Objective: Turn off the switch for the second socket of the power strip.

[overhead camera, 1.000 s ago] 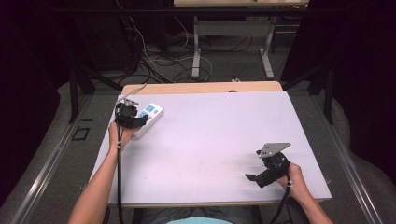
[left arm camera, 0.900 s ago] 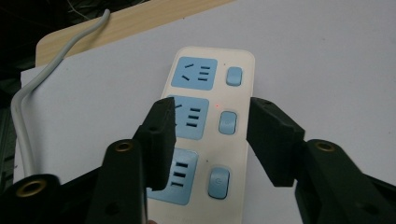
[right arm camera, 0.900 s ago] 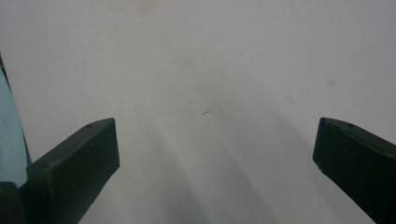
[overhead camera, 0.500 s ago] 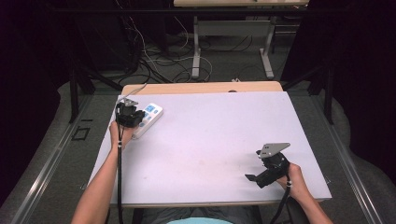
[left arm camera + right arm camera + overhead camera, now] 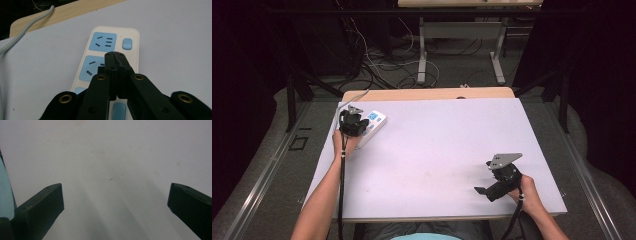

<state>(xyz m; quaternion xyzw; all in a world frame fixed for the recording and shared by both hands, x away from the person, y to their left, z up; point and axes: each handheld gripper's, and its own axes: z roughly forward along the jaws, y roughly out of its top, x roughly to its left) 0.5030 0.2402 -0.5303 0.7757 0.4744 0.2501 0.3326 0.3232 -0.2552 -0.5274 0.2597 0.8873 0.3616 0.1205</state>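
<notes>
At the upper left, the left gripper point(image 5: 114, 53) hovers over the power strip point(image 5: 110, 60) with its jaws just drawn together on nothing, likely so the tip can press a switch point(image 5: 127, 43), while the right gripper point(image 5: 492, 187) waits at the lower right, jaws apart.

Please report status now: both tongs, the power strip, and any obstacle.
Left tongs just closed, empty, tips over power strip. Right tongs open, empty, over bare table. No obstacle.

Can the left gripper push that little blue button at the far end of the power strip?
Probably yes. The left gripper hangs shut over the power strip, and the blue button sits just past its tip with nothing in between.
</notes>
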